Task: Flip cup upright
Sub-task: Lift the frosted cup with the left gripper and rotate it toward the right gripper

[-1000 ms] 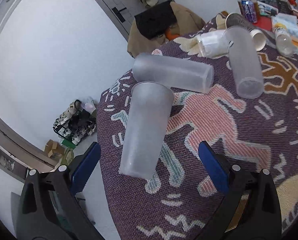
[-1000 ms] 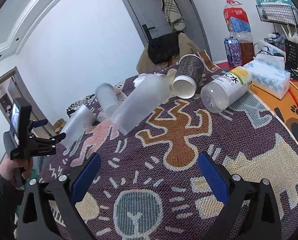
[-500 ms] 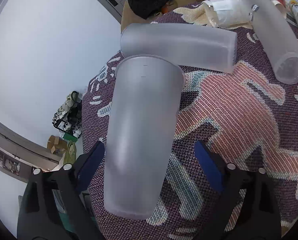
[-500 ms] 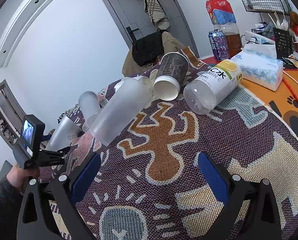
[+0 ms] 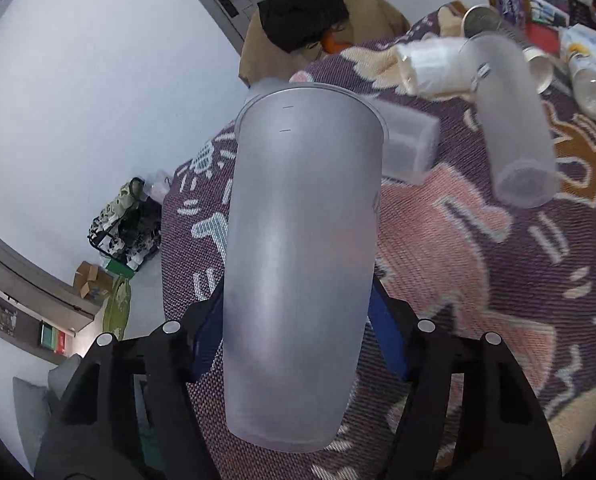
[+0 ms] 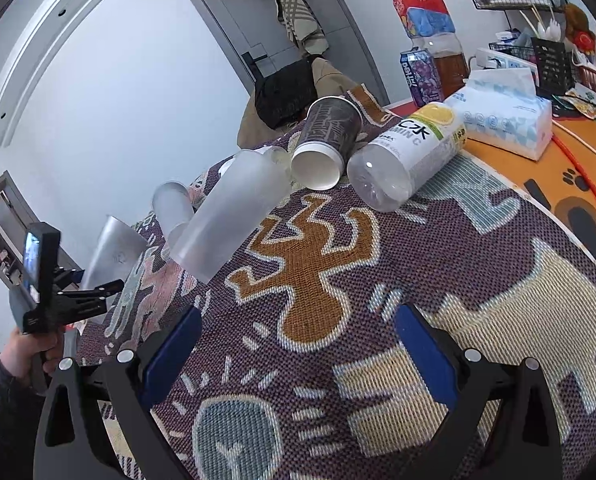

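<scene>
A frosted plastic cup [image 5: 301, 248] fills the left wrist view, its base toward the camera and its rim pointing away. My left gripper [image 5: 298, 332] is shut on the cup, a blue pad pressing each side. In the right wrist view the same cup [image 6: 112, 252] stands tilted at the table's left edge, held by the left gripper [image 6: 98, 292]. My right gripper [image 6: 298, 356] is open and empty above the patterned cloth [image 6: 437, 280].
Two more frosted cups [image 5: 513, 132] [image 5: 405, 148] lie on their sides on the cloth. A dark paper cup [image 6: 325, 140], a clear bottle [image 6: 405, 156], a tissue pack [image 6: 501, 116] and drinks [image 6: 425, 40] sit at the back right. The table edge drops to the floor at left.
My left gripper moved forward around the lying frosted cup and closed on it. The cup now stands tilted up off the cloth. The right gripper drifted slightly and stayed open.
</scene>
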A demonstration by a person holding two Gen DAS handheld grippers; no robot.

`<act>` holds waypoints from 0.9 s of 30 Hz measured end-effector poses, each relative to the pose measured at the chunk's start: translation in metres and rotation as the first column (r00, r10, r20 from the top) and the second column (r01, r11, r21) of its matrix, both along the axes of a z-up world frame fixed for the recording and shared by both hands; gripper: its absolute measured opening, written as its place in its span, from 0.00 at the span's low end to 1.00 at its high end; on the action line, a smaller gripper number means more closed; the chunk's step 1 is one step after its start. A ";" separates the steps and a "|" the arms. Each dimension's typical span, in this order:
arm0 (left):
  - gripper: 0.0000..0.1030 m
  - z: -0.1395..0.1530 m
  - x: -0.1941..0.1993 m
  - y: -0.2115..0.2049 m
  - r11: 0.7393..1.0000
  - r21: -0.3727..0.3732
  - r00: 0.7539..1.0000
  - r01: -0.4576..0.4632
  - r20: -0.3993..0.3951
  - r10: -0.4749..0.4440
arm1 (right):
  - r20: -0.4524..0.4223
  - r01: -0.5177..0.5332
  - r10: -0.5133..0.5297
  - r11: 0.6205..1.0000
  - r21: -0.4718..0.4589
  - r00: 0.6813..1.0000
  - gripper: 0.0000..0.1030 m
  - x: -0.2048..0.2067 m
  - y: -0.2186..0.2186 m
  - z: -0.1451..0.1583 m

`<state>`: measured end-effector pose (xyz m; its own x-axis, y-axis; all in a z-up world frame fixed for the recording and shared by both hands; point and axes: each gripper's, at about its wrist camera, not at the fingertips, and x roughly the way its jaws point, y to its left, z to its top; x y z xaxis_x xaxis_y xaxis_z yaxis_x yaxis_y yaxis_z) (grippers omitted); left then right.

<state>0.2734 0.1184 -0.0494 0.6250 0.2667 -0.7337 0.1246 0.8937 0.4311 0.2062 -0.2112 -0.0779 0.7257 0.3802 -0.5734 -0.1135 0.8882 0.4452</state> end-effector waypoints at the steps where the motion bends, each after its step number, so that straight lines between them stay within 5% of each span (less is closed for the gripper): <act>1: 0.64 0.003 -0.003 -0.004 1.000 -0.008 1.000 0.004 0.004 -0.004 | 0.000 -0.001 0.001 1.000 0.006 1.000 0.93 -0.003 -0.001 0.001; 9: 0.64 0.034 -0.036 -0.025 0.977 -0.214 1.000 -0.008 0.018 0.012 | 0.008 0.018 -0.018 1.000 0.015 1.000 0.93 -0.026 -0.017 0.006; 17: 0.64 0.037 -0.073 -0.064 0.903 -0.430 0.999 0.017 -0.039 -0.037 | 0.009 0.056 -0.056 0.998 0.001 0.998 0.93 -0.046 -0.041 0.012; 27: 0.64 0.031 -0.106 -0.108 0.820 -0.572 0.994 0.029 -0.069 -0.083 | 0.008 0.080 -0.080 0.997 0.002 0.997 0.93 -0.067 -0.058 0.015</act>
